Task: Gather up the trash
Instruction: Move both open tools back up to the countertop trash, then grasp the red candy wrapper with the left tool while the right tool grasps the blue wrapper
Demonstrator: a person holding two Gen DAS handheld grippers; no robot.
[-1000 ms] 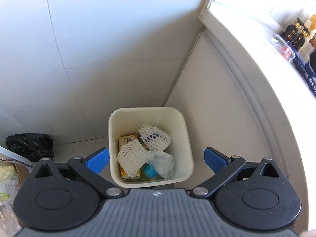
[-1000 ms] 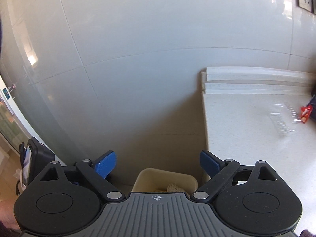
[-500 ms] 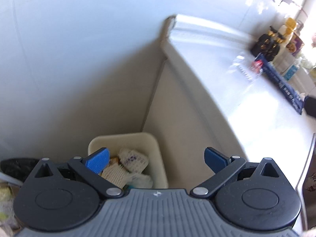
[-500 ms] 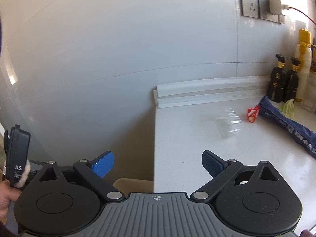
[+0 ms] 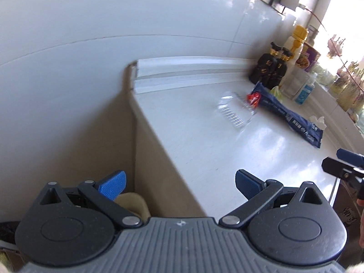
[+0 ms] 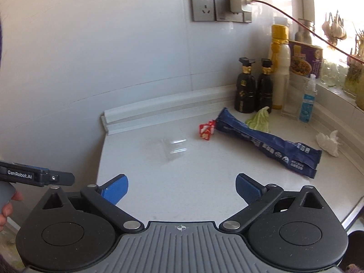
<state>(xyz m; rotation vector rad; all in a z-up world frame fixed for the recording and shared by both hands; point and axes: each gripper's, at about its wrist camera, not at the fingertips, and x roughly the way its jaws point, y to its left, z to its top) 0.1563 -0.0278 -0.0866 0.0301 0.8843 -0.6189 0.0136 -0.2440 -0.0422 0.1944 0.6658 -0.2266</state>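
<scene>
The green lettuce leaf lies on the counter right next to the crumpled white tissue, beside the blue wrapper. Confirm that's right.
Not right. The right wrist view shows the lettuce leaf beside the blue wrapper, at the foot of the dark bottles. The white tissue lies well apart, further right on the counter.

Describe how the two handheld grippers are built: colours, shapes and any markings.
Both match: the left gripper and right gripper have a ribbed grey body, two round black discs, black linkage arms with silver pivots, and blue pads. White "GenRobot.AI" lettering marks the left gripper's side in the right wrist view.
</scene>
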